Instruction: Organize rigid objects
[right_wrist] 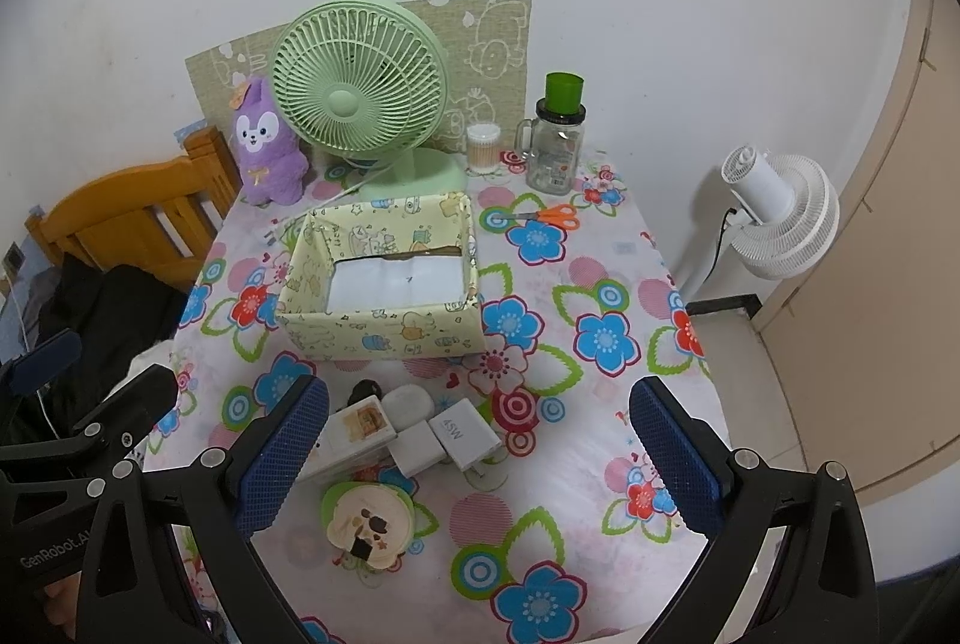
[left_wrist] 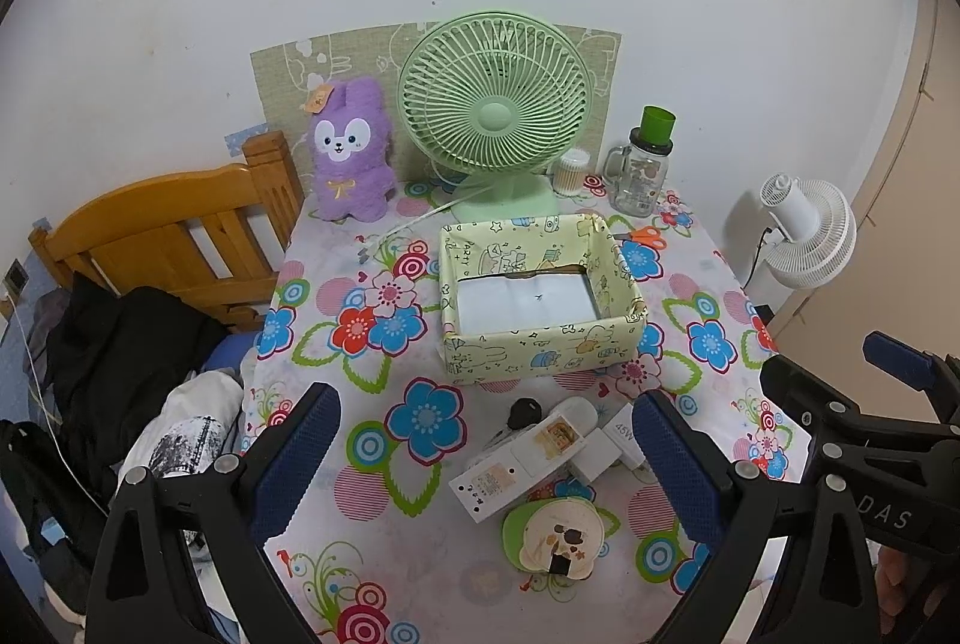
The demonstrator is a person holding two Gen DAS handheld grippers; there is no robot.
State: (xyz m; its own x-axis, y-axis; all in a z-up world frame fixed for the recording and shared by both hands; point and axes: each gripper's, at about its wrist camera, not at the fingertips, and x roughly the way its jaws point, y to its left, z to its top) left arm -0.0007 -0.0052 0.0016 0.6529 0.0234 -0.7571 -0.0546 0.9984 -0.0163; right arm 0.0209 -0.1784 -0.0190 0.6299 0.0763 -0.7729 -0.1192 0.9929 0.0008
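Note:
A yellow patterned box [left_wrist: 540,350] [right_wrist: 384,332] stands open mid-table, with only a white liner inside. In front of it lies a cluster of small items: a white power strip [left_wrist: 510,470] [right_wrist: 354,434], a white 45W charger [left_wrist: 618,434] [right_wrist: 465,434], a white oval case [right_wrist: 408,404], a black plug [left_wrist: 525,411] and a round cream-and-green case [left_wrist: 561,530] [right_wrist: 369,524]. My left gripper [left_wrist: 486,455] is open above the cluster. My right gripper [right_wrist: 480,455] is open, with the cluster by its left finger. Both are empty.
At the back of the flowered table [left_wrist: 360,464] stand a green fan [left_wrist: 495,116], a purple plush [left_wrist: 351,152], a cotton swab jar [left_wrist: 570,173] and a glass mug jar [left_wrist: 642,164]. Orange scissors [right_wrist: 549,216] lie behind the box. A wooden bed frame [left_wrist: 168,236] stands left, a white floor fan [right_wrist: 780,212] right.

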